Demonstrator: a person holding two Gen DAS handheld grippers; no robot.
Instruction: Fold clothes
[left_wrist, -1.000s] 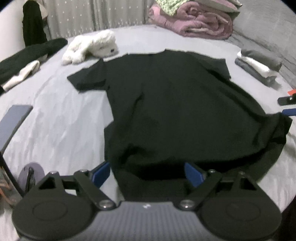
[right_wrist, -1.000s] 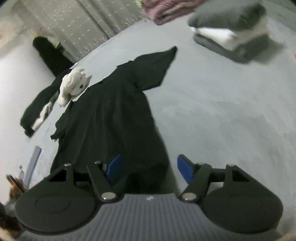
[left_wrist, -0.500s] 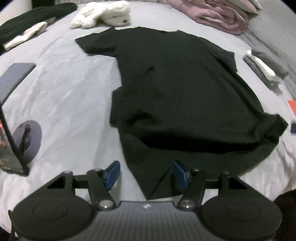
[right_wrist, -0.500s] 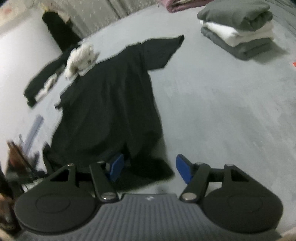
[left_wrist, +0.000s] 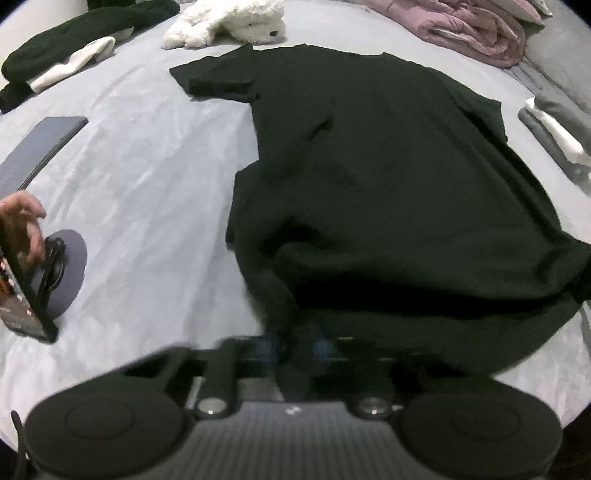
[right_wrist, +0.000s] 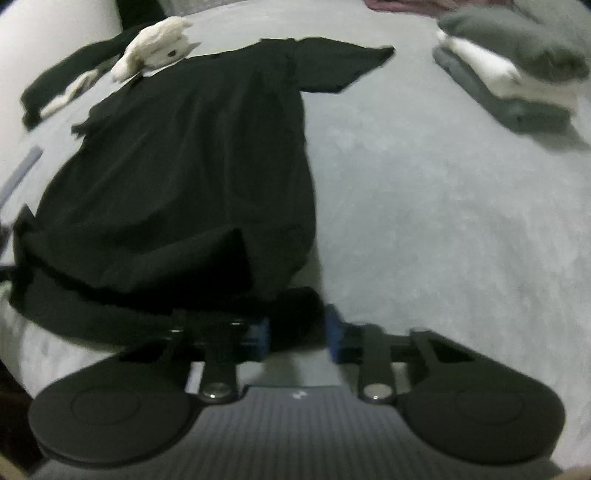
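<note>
No legible text, label, brand or number appears in either view; the small white mark on each gripper housing is unreadable.

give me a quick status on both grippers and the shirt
Left gripper shut on black t-shirt hem. Right gripper closing on the hem's other corner. Shirt flat on bed; nothing blocking.

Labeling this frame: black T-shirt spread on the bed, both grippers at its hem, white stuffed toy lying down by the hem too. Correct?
Not quite. The white stuffed toy lies at the far end, by the collar and sleeve, not the hem; the left wrist view shows it. The rest holds: the black T-shirt is spread on the bed, left gripper and right gripper at its hem.
</note>
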